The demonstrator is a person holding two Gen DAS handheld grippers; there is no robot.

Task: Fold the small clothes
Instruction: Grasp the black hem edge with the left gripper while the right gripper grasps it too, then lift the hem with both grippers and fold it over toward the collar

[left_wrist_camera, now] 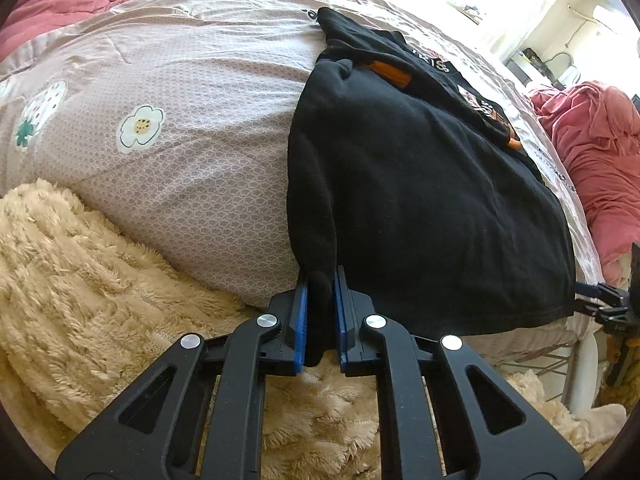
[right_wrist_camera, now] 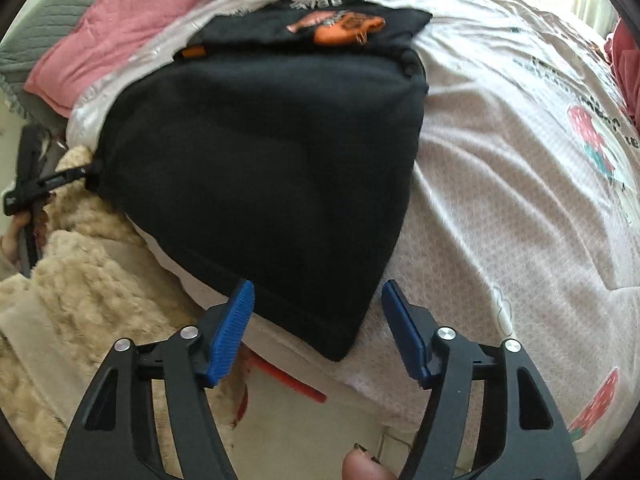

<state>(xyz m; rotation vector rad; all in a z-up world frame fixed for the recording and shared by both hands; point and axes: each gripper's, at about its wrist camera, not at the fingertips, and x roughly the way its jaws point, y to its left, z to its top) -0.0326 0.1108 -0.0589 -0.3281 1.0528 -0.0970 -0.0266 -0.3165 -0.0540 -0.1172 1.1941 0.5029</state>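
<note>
A: Where is the shirt (left_wrist_camera: 420, 184), and how does it lie?

B: The black shirt lies on the bedspread (left_wrist_camera: 192, 128), at the near edge of the bed, folded over on itself. In the left wrist view its long axis runs from the near hem up and away to the far end, where the printed side shows.

A: Left gripper (left_wrist_camera: 320, 312)?

B: Its blue pads are clamped on the shirt's near left corner; a bunch of black cloth sits pinched between them.

A: Right gripper (right_wrist_camera: 316, 320)?

B: Jaws apart, one pad (right_wrist_camera: 234, 330) on either side of the near right corner. That corner lies between them, and the pads do not press on it.

A: Any writing?

B: There is an orange graphic (right_wrist_camera: 344, 28) at the far end, with pale letters above it, too blurred to read. A small orange tab (right_wrist_camera: 193, 52) shows at the fold. The bedspread has flower (left_wrist_camera: 141, 126) and strawberry (right_wrist_camera: 592, 136) prints, plus dark script near the strawberry that I cannot read.

A: Surroundings?

B: A beige fleece blanket (left_wrist_camera: 80, 280) hangs near left, and a pink pillow (right_wrist_camera: 116, 44) lies far left.
</note>
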